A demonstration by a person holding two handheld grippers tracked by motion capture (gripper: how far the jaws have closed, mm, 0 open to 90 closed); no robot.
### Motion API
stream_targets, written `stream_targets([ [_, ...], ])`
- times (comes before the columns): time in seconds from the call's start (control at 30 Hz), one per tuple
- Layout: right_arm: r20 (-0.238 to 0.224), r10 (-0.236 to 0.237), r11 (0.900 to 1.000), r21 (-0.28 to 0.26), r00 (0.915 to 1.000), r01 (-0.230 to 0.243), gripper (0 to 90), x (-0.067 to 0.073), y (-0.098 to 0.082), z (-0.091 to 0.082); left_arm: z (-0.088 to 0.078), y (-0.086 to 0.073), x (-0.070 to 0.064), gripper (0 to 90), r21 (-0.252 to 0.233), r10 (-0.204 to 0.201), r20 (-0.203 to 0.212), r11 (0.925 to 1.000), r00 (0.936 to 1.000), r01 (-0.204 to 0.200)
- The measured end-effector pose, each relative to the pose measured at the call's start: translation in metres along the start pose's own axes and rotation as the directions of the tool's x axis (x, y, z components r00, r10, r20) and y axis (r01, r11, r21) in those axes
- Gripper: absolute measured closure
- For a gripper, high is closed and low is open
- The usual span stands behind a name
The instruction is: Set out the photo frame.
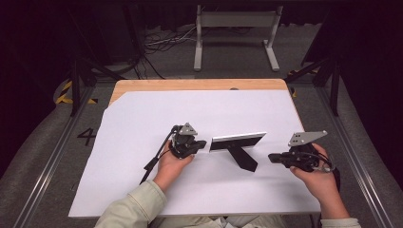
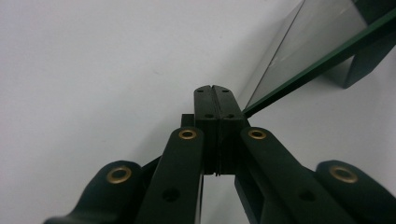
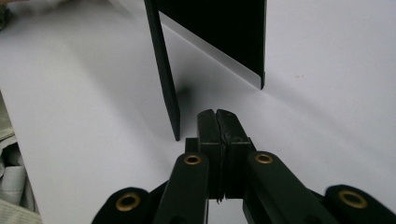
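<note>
A small picture frame [image 1: 237, 141] stands upright on the white sheet [image 1: 133, 190], propped by a black back leg [image 1: 243, 159]. My left gripper [image 1: 204, 143] is shut, its tips right at the frame's left end. In the left gripper view the shut jaws [image 2: 215, 88] sit just beside the glass front [image 2: 299, 51] and hold nothing. My right gripper [image 1: 271, 157] is shut and empty, a short way right of the leg and pointing left. The right gripper view shows its tips [image 3: 216, 112] close to the leg [image 3: 163, 70] and the frame's black back [image 3: 215, 23].
The white sheet covers most of a wooden table [image 1: 190, 84]. Beyond the table, a grey metal stand [image 1: 235, 21] and loose cables [image 1: 166, 40] are on the floor. Rails run along both sides of the table.
</note>
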State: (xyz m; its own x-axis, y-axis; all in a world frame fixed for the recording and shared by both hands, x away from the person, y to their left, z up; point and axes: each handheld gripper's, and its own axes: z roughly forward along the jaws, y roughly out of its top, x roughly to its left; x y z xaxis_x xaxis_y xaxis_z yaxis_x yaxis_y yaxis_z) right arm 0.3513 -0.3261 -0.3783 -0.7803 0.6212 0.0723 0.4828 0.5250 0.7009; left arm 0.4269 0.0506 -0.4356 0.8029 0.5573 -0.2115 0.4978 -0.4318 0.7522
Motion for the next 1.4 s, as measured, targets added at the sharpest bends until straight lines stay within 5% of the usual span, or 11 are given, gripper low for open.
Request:
stream_targets([
  [0.6,0.002,0.04,0.999,0.011,0.9992,-0.04,88.3,0.003,-0.015,-0.005,0.024,0.005,0.001,90.0,0.045,-0.08,0.028,0.9959,0.9964,0.079],
  [1.13,0.011,0.043,0.999,-0.033,0.999,-0.042,88.1,0.004,-0.013,-0.02,0.025,0.005,-0.001,90.0,0.093,-0.061,0.046,0.994,0.9971,0.056],
  [1.4,0.014,0.055,0.996,-0.067,0.9984,-0.054,88.6,0.003,-0.011,-0.028,0.026,0.005,-0.011,90.0,0.121,-0.01,0.071,0.9927,0.9974,0.002],
])
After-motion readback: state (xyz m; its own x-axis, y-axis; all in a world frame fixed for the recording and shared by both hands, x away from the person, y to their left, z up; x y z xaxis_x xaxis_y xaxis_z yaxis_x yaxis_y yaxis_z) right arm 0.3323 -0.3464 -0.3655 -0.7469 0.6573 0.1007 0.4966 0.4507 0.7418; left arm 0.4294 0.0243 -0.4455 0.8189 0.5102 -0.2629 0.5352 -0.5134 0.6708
